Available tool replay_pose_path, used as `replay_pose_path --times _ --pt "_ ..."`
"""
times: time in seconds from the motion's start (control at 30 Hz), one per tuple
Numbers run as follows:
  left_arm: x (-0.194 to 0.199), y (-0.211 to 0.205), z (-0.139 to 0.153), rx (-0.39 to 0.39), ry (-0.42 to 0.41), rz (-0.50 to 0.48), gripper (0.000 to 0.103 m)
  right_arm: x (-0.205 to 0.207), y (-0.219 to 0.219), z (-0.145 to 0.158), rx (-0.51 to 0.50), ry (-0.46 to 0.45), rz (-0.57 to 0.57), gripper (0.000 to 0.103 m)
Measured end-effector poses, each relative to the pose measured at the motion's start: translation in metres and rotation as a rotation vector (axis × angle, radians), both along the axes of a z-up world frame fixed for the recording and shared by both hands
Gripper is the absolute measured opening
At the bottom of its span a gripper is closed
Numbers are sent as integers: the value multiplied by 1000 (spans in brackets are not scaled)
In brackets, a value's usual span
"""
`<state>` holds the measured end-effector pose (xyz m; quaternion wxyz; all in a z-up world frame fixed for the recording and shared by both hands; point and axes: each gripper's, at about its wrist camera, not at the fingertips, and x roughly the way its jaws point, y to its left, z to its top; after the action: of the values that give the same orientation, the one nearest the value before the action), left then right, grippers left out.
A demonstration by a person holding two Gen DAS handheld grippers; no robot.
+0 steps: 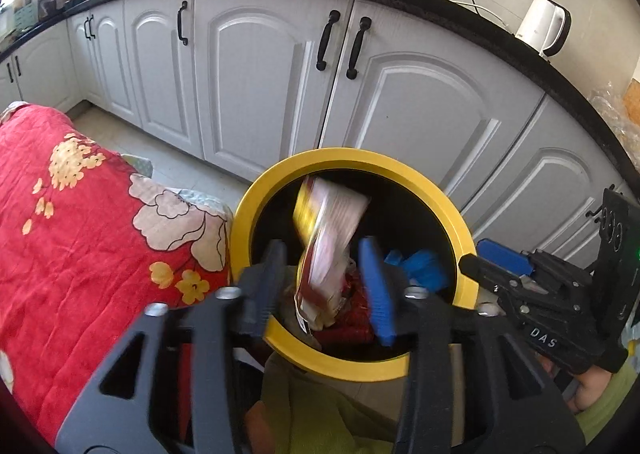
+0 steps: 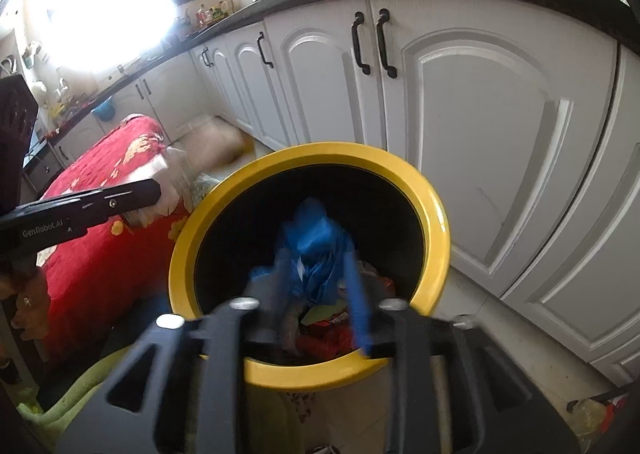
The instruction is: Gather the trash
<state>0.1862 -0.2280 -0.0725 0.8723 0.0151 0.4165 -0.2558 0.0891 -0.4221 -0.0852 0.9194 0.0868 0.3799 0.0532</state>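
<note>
bin (image 1: 460, 222): yellow rim, black inside, on the floor just in front of the white cabinets (image 1: 260, 86) — placed within reach of both grippers, mouth up for straight drops.
left gripper (image 1: 326, 286): aimed down into the bin mouth, jaws parted, pads not pressing on anything.
wrapper (image 1: 328, 238): yellow, red and white packet, blurred, between the left fingers but apparently loose — reads as dropping into the bin, not gripped.
right gripper (image 2: 316, 294): over the same bin, jaws apart, nothing clamped.
blue bag (image 2: 312, 250): crumpled plastic, blurred, in front of the right fingers and inside the rim — likely also released and falling; contact with the pads cannot be ruled out from the blur.
why both over the bin: releasing above the opening so trash lands inside, no rim hit.
trash already inside: red wrappers (image 2: 332, 338) and pale scraps at the bottom — exact count not readable.
blanket (image 1: 80, 214): red with flowers, draped over furniture, just beside the bin on its left.
kettle (image 1: 544, 30): white, on the dark countertop, well apart from the bin.
counts: 1 bin, 2 grippers, 1 wrapper in the air, 1 blue bag, 1 kettle, 1 blanket.
task status: this pair of items as good as collected — more trash elsewhere cannot be judged from here.
risk: light wrapper may catch the rim or a finger on the way down.
</note>
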Motion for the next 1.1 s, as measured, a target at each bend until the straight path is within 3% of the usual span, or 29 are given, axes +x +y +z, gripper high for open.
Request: replay_pose_path --times 0.13,0.2,0.3,0.5,0.63,0.87,1.1 --pt "-1 3 -3 7 6 10 50 -4 -5 4 -2 -14 -24 48" --pt "-2 6 -2 8 7 15 51 -8 -8 7 2 -23 -38 54" --pt "-5 11 1 5 -1 22 63 -12 -10 12 0 -36 -48 64" --pt "-13 24 14 -10 -25 38 77 -22 -8 23 -15 -61 -48 77" --pt "-18 34 21 -17 -39 53 92 -25 -4 30 -20 -75 -44 84" --pt "-35 61 41 -26 -88 108 92 -38 12 51 -23 -109 -24 96" --pt "-65 96 61 -31 -161 183 92 -55 44 74 -51 -169 20 97"
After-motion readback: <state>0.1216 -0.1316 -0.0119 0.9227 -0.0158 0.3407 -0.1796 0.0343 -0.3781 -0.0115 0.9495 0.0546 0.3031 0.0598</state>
